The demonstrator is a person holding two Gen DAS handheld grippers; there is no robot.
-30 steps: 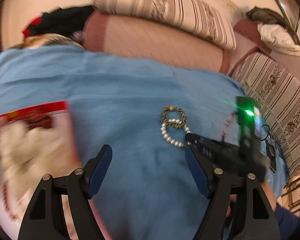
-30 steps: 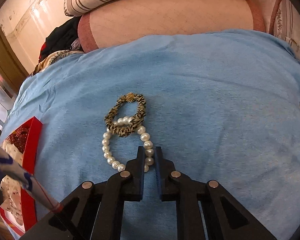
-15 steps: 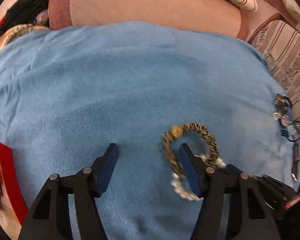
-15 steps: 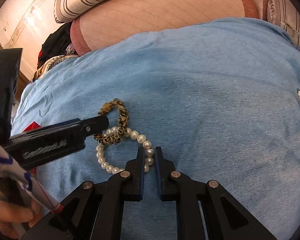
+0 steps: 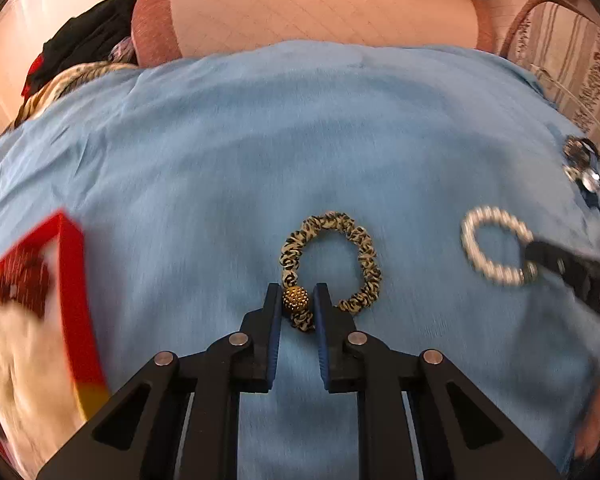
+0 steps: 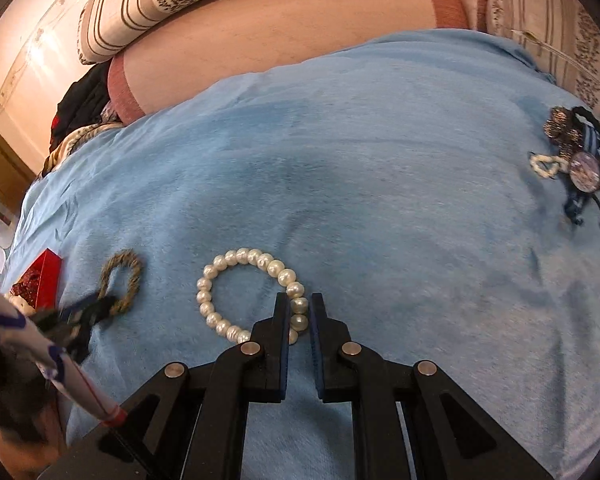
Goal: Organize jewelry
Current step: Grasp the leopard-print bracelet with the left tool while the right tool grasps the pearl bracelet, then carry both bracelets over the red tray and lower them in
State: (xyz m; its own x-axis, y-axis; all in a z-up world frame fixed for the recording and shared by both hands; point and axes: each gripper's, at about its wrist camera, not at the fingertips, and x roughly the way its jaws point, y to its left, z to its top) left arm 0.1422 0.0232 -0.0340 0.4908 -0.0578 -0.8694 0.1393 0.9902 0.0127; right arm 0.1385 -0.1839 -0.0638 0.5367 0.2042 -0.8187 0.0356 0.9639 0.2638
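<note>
A leopard-print bracelet with a gold bead lies on the blue cloth. My left gripper is shut on it at the gold bead. A white pearl bracelet lies on the cloth to its right. My right gripper is shut on the pearl bracelet at its near right side. In the left wrist view the pearl bracelet shows at the right with the right gripper on it. In the right wrist view the leopard bracelet shows blurred at the left.
A red jewelry box with white lining sits at the left edge of the cloth. A tangle of other jewelry lies at the far right. Striped cushions and a sofa back stand behind.
The left gripper came in from the box side and shut on the leopard bracelet. The two overlapping bracelets have been pulled apart, leopard to the left, pearls to the right.
</note>
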